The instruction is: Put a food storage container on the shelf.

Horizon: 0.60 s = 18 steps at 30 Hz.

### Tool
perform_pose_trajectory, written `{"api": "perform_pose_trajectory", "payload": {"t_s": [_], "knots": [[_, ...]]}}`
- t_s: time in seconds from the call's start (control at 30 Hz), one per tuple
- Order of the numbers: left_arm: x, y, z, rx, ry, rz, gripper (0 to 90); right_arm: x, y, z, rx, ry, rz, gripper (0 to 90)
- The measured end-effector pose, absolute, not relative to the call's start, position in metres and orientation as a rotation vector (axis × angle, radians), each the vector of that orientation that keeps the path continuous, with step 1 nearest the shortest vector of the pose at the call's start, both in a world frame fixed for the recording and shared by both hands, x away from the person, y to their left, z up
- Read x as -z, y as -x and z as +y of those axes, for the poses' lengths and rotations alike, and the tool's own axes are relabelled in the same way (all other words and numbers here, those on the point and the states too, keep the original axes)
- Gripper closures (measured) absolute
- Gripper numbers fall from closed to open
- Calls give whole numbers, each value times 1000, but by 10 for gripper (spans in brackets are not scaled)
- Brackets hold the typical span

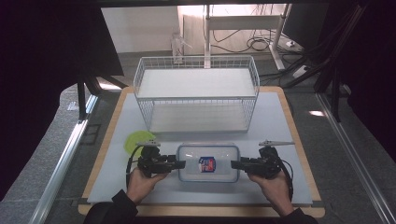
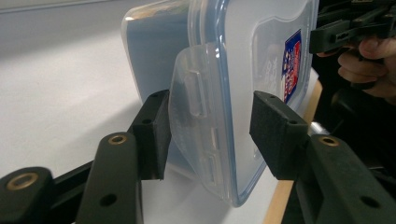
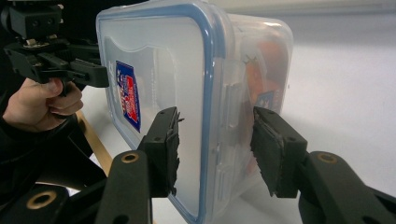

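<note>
Clear plastic with a blue rim: that is the box point(image 1: 208, 162) we are working on. It lies flat on the white table point(image 1: 116, 154), right between our two claws, with its lid on top and a red and blue sticker point(image 1: 207, 164) in the middle of the lid.

Our left claw point(image 1: 179, 164) is at the box's left end. In the left gripper view, one black jaw sits under the box and the other jaw sits over the lid, with the end flap point(image 2: 196, 116) between them. The lower jaw is right up against the flap. The upper jaw stands just off the lid, so we cannot tell if this claw is pinching the box or not.

Our right claw point(image 1: 234, 164) is at the box's right end. In the right gripper view, one jaw is over the lid and the other is beside the box's wall, with the end of the box between them. A little gap shows by each jaw, so we cannot tell if the pads press on it.

Past the box, away from both claws, stands a white wire basket point(image 1: 196, 93) with two levels. It is well apart from the claws. Just behind our left claw lies a flat green round thing point(image 1: 135, 140) on the table. Each claw is held in a hand point(image 1: 142, 183), and a black cable hangs from each one.
</note>
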State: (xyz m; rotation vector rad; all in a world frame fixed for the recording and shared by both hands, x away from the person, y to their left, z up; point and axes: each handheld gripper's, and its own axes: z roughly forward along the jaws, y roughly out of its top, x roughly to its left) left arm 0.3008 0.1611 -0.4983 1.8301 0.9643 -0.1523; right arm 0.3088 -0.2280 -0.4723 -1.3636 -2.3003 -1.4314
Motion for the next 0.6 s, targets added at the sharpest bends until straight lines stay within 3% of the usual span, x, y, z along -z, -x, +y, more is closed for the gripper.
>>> {"api": "perform_pose_trajectory", "payload": {"t_s": [0.6], "knots": [[447,-310,178,47,-1822,935,513,437,-331,-217,1543,1272,-2285,528]]}}
